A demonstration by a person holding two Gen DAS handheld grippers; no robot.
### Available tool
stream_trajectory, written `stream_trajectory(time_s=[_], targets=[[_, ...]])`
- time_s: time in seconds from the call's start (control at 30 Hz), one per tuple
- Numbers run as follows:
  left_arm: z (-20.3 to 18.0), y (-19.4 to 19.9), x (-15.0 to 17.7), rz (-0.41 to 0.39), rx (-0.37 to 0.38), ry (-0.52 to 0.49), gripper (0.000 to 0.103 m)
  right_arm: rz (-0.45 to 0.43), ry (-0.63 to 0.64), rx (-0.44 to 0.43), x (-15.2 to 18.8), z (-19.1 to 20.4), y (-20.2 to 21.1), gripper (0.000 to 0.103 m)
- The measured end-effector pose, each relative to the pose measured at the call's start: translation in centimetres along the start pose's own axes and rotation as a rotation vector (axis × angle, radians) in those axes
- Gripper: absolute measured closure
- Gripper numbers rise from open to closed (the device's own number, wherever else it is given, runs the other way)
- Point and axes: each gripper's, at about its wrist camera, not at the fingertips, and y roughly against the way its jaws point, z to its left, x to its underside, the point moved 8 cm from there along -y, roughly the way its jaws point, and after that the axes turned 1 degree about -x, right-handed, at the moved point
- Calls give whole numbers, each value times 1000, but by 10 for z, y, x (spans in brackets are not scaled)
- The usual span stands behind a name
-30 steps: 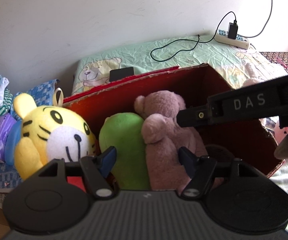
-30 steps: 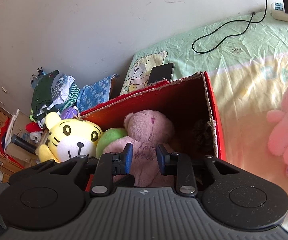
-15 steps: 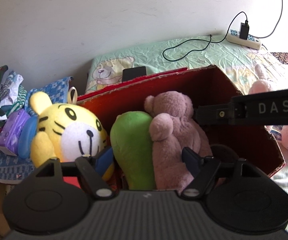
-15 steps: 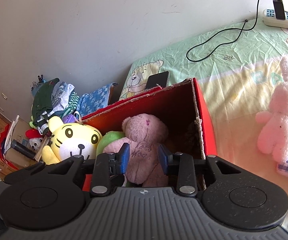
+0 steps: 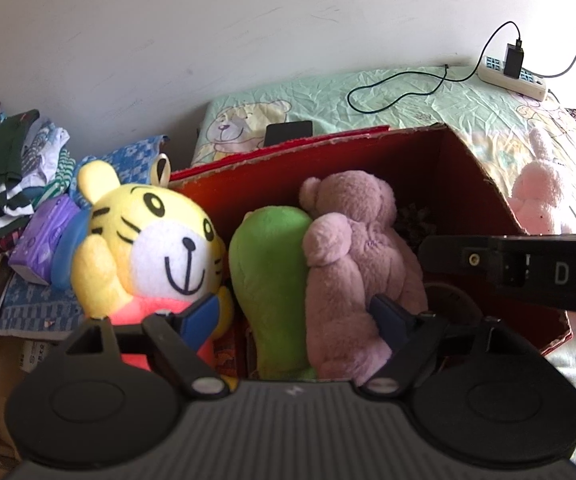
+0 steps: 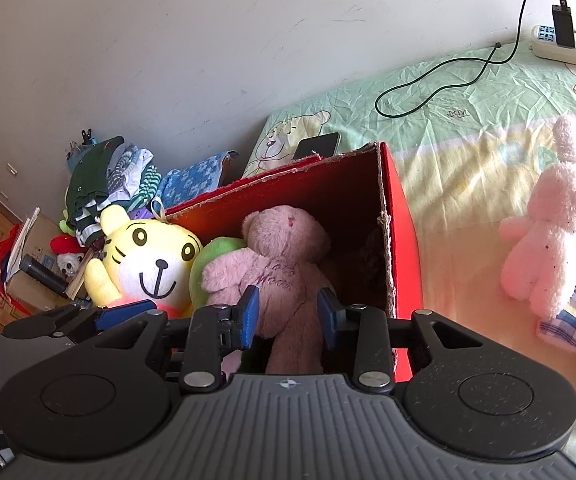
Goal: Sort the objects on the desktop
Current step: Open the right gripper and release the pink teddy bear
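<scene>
Straddling fuzzy mauve bear (image 6: 283, 264) | right tool (image 6: 288, 312) parted (untouching) | left tool (image 5: 296, 316) wide

Fuzzy plush on mauve bear (image 6: 283, 256), pile slightly matted. Short smooth plush on tiger toy (image 5: 147, 240), stitched black features. Green plush (image 5: 271, 276) at bear's 9 o'clock, velvety, matt. Box (image 6: 402, 240): cardboard, red outer skin, raw ragged brown edges. Fluffy pink bunny (image 6: 556, 220) at box's 3 o'clock. Bedsheet (image 6: 448, 120): thin printed cotton, creased. Wall (image 5: 247, 32): matt paint, scuffed. Left gripper (image 5: 294, 314), right gripper (image 6: 288, 312): matt black ribbed plastic, blue rubbery pads, shiny metal pivot pins. Power strip (image 5: 514, 76) at 1 o'clock: glossy white plastic.
</scene>
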Motion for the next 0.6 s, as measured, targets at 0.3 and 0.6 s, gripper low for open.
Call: stream_trajectory(time_s=[0.3, 0.6], targets=[[1, -1, 3, 27, -32, 42, 13, 18, 0, -13, 2, -4, 2, 68], [2, -3, 6, 36, -33, 49, 12, 12, -6, -12, 4, -4, 1, 63]])
